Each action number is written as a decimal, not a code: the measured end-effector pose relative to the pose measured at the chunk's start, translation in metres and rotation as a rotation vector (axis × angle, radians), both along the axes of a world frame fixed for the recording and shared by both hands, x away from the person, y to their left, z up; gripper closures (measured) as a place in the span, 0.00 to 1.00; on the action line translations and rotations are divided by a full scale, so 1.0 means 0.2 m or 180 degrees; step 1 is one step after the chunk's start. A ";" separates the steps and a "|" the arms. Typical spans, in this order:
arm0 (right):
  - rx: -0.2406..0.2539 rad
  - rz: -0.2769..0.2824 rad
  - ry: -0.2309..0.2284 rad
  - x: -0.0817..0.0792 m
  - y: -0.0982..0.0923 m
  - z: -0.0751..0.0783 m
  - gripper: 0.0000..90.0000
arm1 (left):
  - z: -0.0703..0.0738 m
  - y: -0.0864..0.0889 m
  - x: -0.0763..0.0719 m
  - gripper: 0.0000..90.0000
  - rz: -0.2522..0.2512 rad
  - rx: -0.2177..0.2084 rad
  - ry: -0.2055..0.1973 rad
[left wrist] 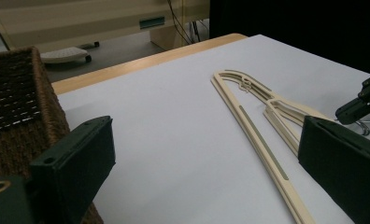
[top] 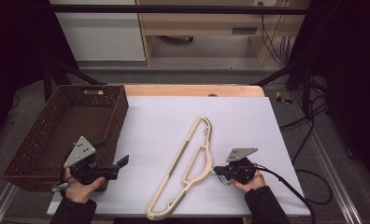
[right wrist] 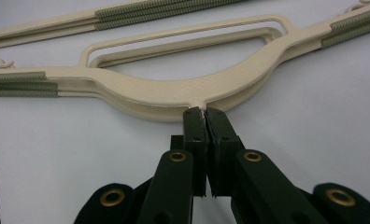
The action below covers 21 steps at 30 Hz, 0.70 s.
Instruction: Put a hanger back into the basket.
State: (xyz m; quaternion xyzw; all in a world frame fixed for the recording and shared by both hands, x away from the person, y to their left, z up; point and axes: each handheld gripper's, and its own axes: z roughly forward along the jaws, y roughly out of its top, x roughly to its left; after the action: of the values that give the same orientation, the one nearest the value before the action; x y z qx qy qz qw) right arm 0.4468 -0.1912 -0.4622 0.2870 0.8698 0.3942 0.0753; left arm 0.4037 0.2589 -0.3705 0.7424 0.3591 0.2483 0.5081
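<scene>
My right gripper (right wrist: 203,114) has its jaws pressed together on the metal hook (top: 222,177) at the neck of the cream hangers (top: 185,163); those lie stacked flat on the white sheet (top: 239,116), running from about seven o'clock to one o'clock. My left gripper (top: 113,156) hangs at nine o'clock with jaws apart, gripping nothing, beside the brown wicker basket (top: 106,91).

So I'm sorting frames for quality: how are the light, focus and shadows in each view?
High view: the white table sheet is evenly lit, the surroundings dark, shadows soft. Left gripper view: the hanger is fairly sharp, while the near jaws of the left tool are soft. Right gripper view: the right tool is sharp at the hanger's neck, with soft shadow beneath.
</scene>
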 end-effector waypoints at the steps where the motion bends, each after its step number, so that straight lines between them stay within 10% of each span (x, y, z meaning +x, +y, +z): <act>1: 0.0000 0.0000 0.0000 0.00 0.00 0.00 0.98 | 0.00 -0.01 0.00 0.04 -0.0011 0.0008 0.0008; 21: -0.0020 -0.0048 -0.0084 -0.01 0.02 0.09 0.99 | -0.09 -0.56 -0.02 0.07 -0.0661 0.0391 0.0308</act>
State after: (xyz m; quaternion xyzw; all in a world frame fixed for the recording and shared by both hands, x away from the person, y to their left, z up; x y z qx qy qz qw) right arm 0.4442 -0.1873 -0.4435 0.2882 0.8678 0.3946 0.0906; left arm 0.3989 0.1468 -0.3889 0.8164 0.2886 0.1798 0.4667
